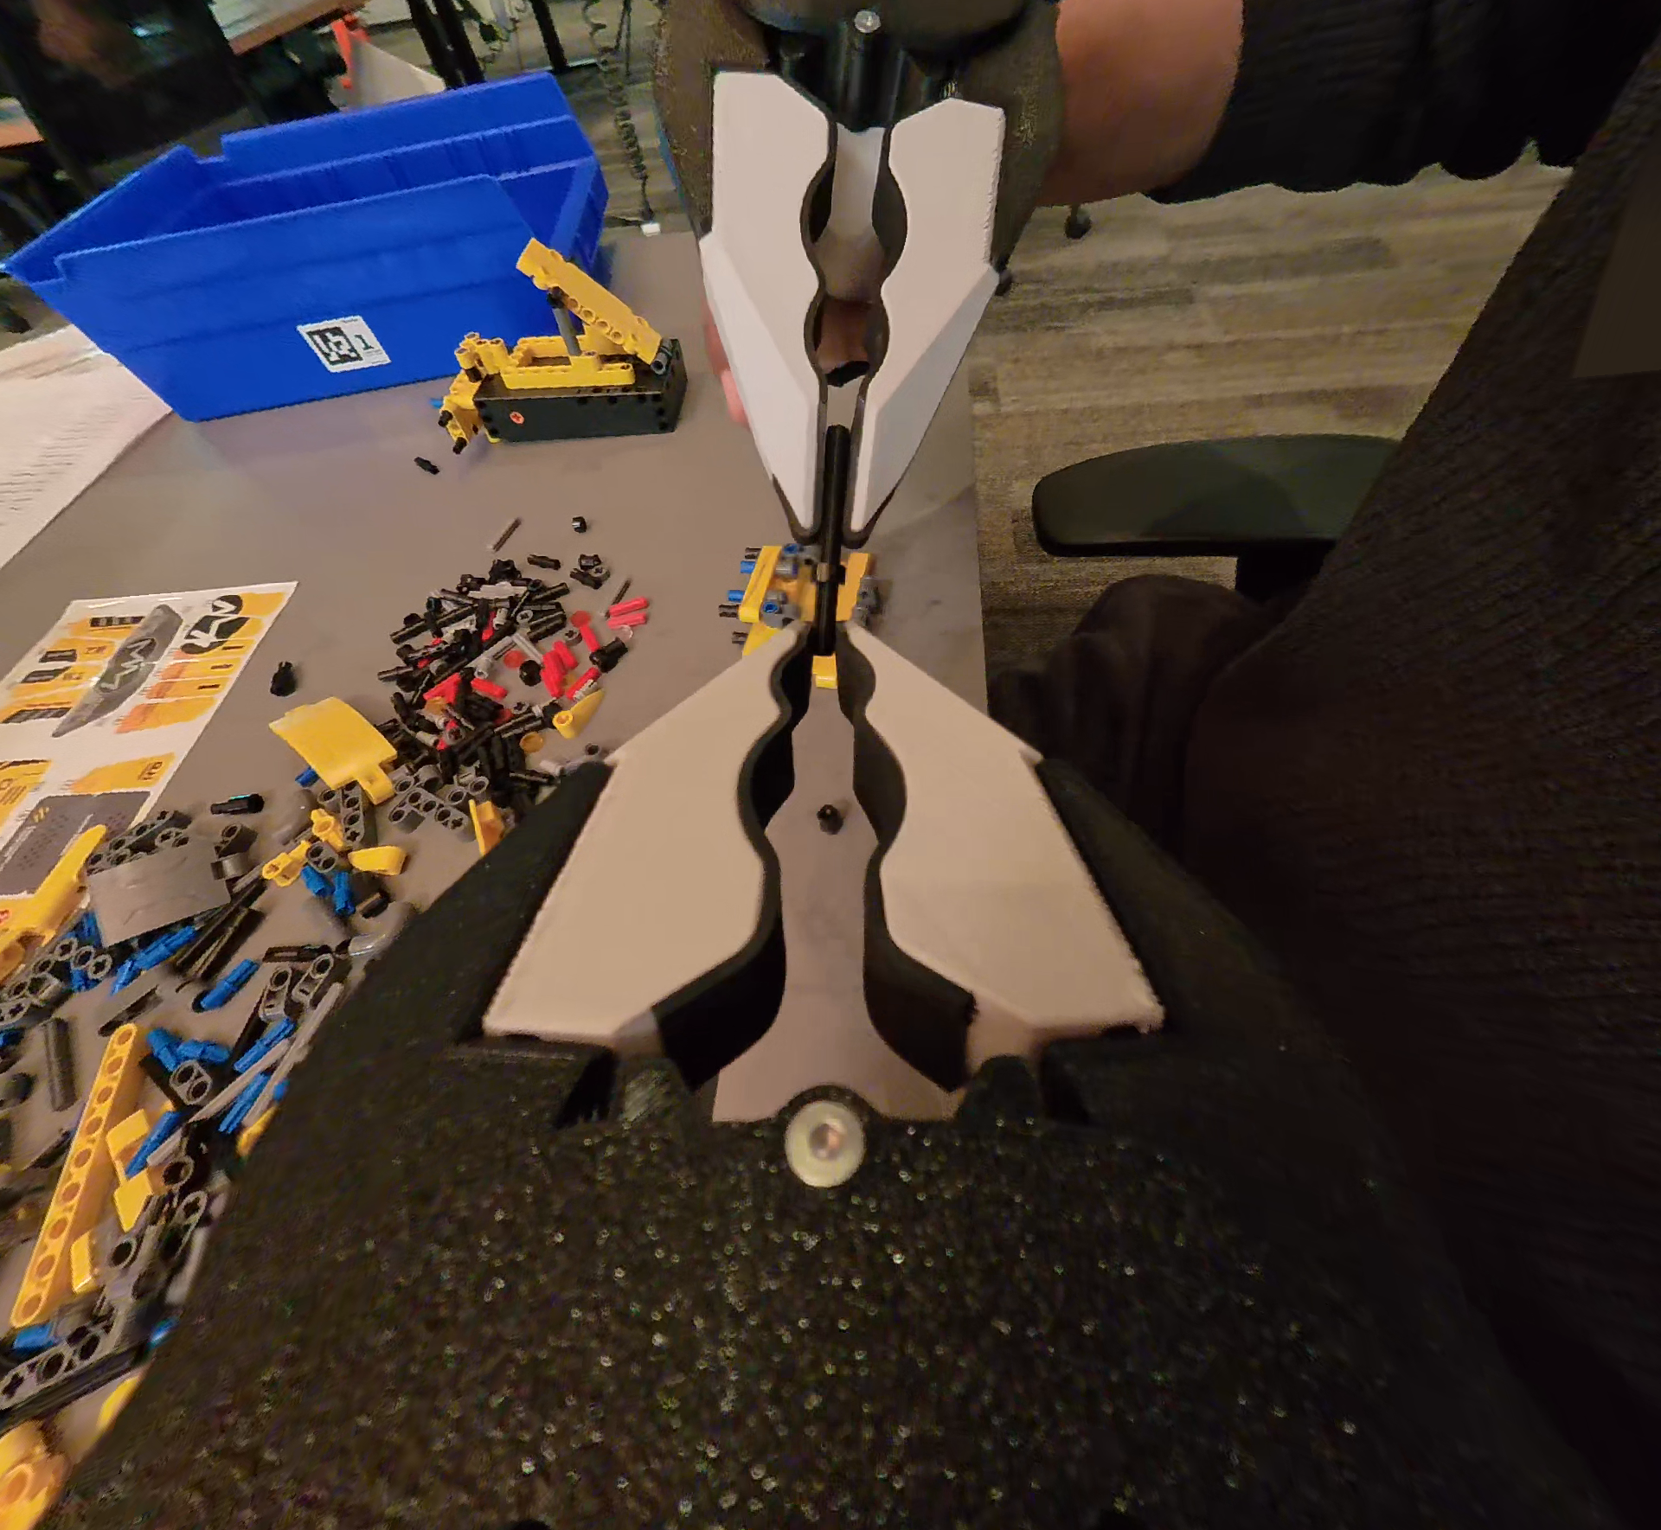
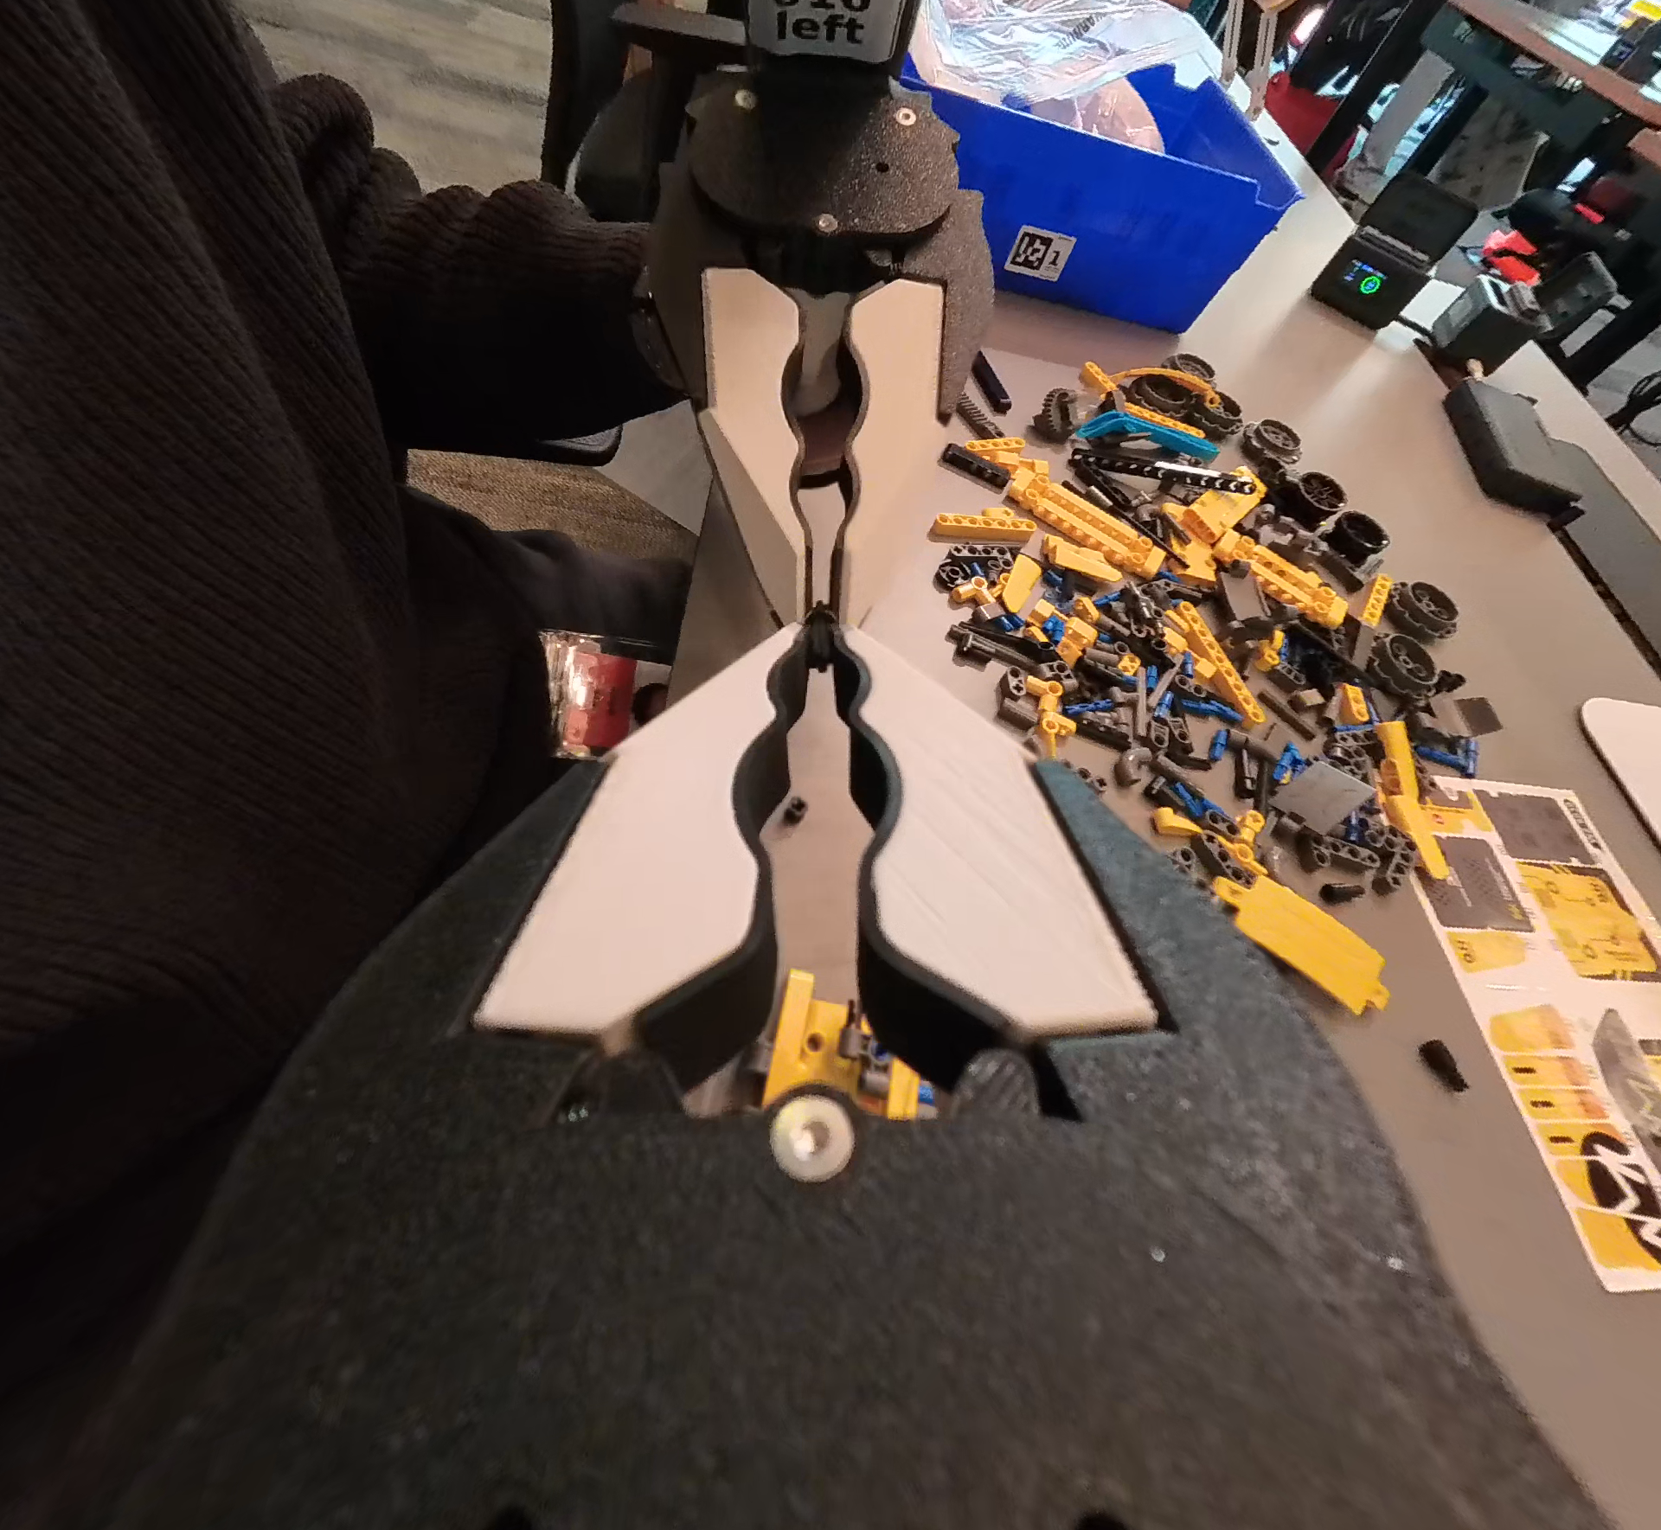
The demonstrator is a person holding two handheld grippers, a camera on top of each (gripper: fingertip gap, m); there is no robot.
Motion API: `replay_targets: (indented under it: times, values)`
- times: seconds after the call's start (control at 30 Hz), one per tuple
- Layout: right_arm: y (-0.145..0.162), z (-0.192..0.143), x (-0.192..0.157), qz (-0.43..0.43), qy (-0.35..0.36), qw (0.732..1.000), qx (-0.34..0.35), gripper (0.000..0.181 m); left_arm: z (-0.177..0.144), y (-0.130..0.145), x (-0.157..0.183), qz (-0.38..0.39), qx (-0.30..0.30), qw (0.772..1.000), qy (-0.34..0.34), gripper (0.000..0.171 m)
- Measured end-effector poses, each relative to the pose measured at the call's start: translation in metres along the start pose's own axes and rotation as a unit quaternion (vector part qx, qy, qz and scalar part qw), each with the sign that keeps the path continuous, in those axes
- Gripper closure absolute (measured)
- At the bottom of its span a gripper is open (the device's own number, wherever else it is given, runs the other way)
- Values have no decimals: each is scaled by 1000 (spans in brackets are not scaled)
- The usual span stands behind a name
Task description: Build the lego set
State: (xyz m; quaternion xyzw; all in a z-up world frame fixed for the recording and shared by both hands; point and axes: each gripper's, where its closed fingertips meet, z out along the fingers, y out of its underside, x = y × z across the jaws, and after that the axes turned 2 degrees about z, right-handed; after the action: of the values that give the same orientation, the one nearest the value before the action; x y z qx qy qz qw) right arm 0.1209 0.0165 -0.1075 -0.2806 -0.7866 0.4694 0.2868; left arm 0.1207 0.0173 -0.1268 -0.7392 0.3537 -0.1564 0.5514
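A grey table (image 1: 315, 498) fills the left of the left wrist view, and a blue bin (image 1: 270, 265) with a square marker sticker stands at its far side. A person in a dark knitted sleeve (image 1: 1438, 4) sits at the table's edge, with a black chair armrest (image 1: 1195, 489) just beyond it. The two tongs meet tip to tip above the near edge of the table. The right gripper (image 1: 831, 539) comes down from above with its white fingers clenched on a thin black axle (image 1: 834, 480), which stands nearly upright between its tips. The left gripper (image 1: 824, 656) reaches up from below with its fingers drawn close on either side of the axle's lower end; whether they actually pinch it cannot be told. A sticker sheet (image 1: 135, 660) printed in yellow and black lies flat on the left of the table. Between it and the tongs is a heap of loose parts (image 1: 503, 678) in black, red, yellow, blue and grey. A partly built model (image 1: 575, 382), yellow on a black base, stands just in front of the bin. A small yellow assembly (image 1: 773, 588) sits directly under the meeting tips, behind the axle.
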Motion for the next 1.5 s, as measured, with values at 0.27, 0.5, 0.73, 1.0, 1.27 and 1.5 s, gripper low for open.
replay_targets:
  times: [0.27, 0.5, 0.73, 1.0, 1.27, 1.5]
  values:
    - [5, 1, -12, -6, -23, 1000, -17, 176, 1, 3, 15, -9, -13, 999, 48, 168]
    - [6, 5, -17, -26, -27, 999, -27, 176, 1, 5, 19, -10, -21, 998, 63, 168]
    - [3, 6, -10, -26, -7, 999, -29, 177, -2, 5, 10, -15, -16, 999, 41, 167]
    - [39, 11, 21, 57, 53, 977, -199, 177, -20, 39, -54, -80, -61, 990, -101, 163]
    - [67, 26, 6, 119, -2, 926, -357, 178, -13, 41, -67, -156, 11, 982, -104, 171]
    - [78, 34, 1, 55, -46, 903, -424, 177, -17, 39, -72, -177, 44, 978, -104, 171]
